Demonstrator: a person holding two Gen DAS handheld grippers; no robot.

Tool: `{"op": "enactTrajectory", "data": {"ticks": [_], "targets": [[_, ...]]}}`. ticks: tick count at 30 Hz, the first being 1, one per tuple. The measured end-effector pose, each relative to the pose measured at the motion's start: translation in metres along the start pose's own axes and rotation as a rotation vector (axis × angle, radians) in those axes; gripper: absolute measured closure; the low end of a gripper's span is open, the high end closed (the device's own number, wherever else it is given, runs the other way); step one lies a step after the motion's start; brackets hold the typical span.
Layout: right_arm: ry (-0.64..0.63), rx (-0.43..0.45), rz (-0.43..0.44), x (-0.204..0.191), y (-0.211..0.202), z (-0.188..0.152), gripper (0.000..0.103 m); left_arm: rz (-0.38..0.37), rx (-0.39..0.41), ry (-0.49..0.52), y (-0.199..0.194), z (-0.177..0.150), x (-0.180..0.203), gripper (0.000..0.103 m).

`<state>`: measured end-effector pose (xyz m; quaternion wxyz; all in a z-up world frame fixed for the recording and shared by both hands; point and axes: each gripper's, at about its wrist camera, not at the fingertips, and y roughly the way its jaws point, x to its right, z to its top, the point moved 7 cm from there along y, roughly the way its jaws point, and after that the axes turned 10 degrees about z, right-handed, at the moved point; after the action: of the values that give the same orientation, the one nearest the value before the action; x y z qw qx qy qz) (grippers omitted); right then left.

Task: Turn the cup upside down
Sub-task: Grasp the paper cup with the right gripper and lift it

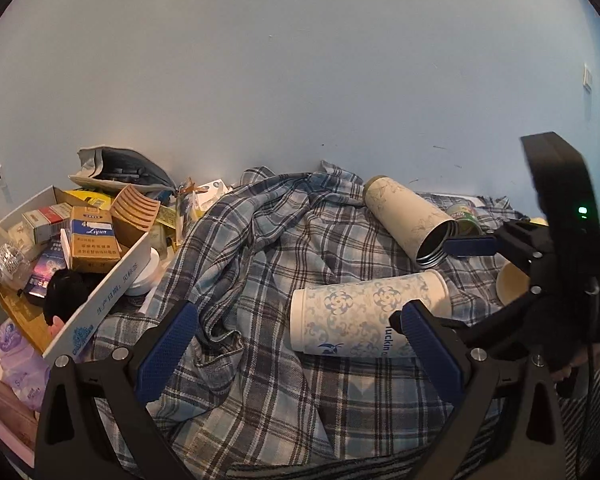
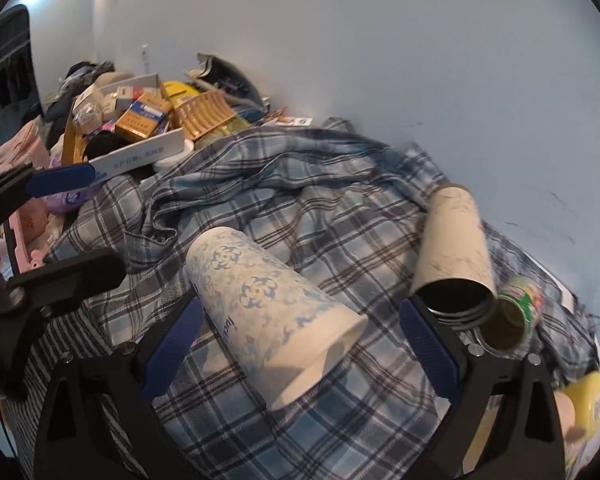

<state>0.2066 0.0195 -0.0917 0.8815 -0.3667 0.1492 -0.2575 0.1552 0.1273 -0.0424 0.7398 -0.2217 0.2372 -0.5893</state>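
A white paper cup with a blue flower pattern [image 1: 360,316] lies on its side on a plaid cloth [image 1: 268,264], its mouth pointing right. My left gripper [image 1: 296,344] is open and empty, just in front of the cup, its right finger overlapping the cup's mouth end. In the right wrist view the cup [image 2: 268,312] lies between the open jaws of my right gripper [image 2: 300,348], mouth toward the camera; contact is not clear. The right gripper also shows in the left wrist view [image 1: 476,272], open beside the cup's mouth.
A cream thermos [image 1: 412,220] [image 2: 452,248] lies on its side behind the cup, with a green can [image 2: 516,312] next to it. A white box of packets [image 1: 60,248] stands at the left. A yellow cup [image 2: 588,404] sits at the far right. The wall is close behind.
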Motion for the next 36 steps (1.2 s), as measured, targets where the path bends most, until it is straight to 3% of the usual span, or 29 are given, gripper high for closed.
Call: {"op": "enactTrajectory", "data": {"ticks": [5, 10, 17, 26, 36], "targets": [[0.042, -0.036, 0.032, 0.005, 0.023, -0.006, 0.013, -0.002, -0.027, -0.035, 0.014, 0.002, -0.004, 0.000], [0.068, -0.038, 0.049, 0.008, 0.020, -0.011, 0.018, -0.020, -0.058, -0.052, 0.025, 0.001, -0.001, 0.000], [0.114, -0.163, 0.067, 0.010, 0.002, -0.036, 0.023, 0.000, 0.001, -0.020, 0.005, -0.001, -0.001, 0.000], [0.171, -0.183, 0.057, 0.006, -0.013, -0.059, 0.023, -0.107, -0.034, -0.030, -0.012, -0.003, 0.021, 0.000], [0.196, -0.181, 0.042, 0.003, -0.024, -0.087, 0.027, -0.148, -0.030, -0.001, -0.023, -0.007, 0.051, 0.000]]}}
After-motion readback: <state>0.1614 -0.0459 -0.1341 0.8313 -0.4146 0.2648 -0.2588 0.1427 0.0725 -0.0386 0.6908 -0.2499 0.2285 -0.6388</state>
